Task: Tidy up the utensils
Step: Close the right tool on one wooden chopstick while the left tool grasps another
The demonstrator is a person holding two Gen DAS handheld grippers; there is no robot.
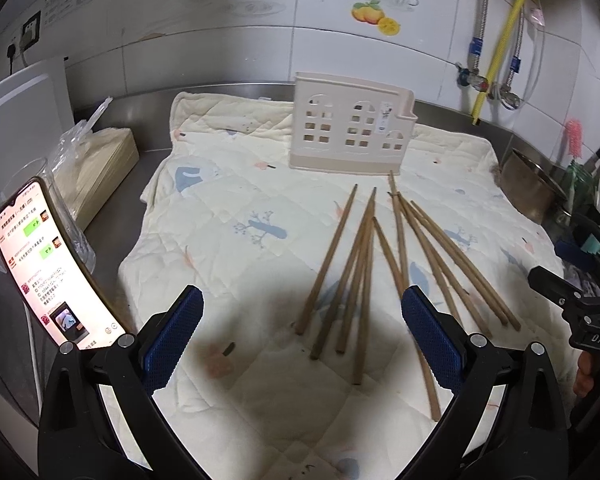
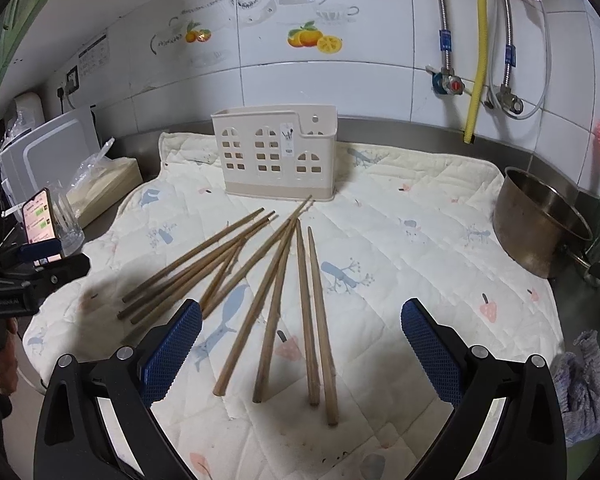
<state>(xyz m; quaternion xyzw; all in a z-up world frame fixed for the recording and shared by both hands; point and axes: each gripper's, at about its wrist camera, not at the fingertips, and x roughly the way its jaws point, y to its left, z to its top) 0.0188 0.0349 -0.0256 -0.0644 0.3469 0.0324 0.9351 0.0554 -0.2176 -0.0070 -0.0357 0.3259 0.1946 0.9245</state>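
Several brown wooden chopsticks [image 1: 364, 264] lie fanned out on a cream quilted mat [image 1: 228, 208], also in the right wrist view [image 2: 276, 292]. A cream house-shaped utensil holder [image 1: 350, 132] stands upright at the mat's far side, also seen in the right wrist view [image 2: 278, 152]. My left gripper [image 1: 302, 328] is open and empty, hovering over the near ends of the chopsticks. My right gripper [image 2: 301, 336] is open and empty, above the chopsticks' near ends. The right gripper shows at the right edge of the left wrist view [image 1: 572, 304].
A lit phone [image 1: 48, 268] leans against a glass [image 1: 56, 200] at the left. A stack of cream sheets in plastic [image 1: 100, 160] lies behind. A steel pot [image 2: 540, 220] stands at the mat's right. A grey rag [image 2: 584, 384] lies near right. Pipes and valves [image 2: 476, 80] run down the tiled wall.
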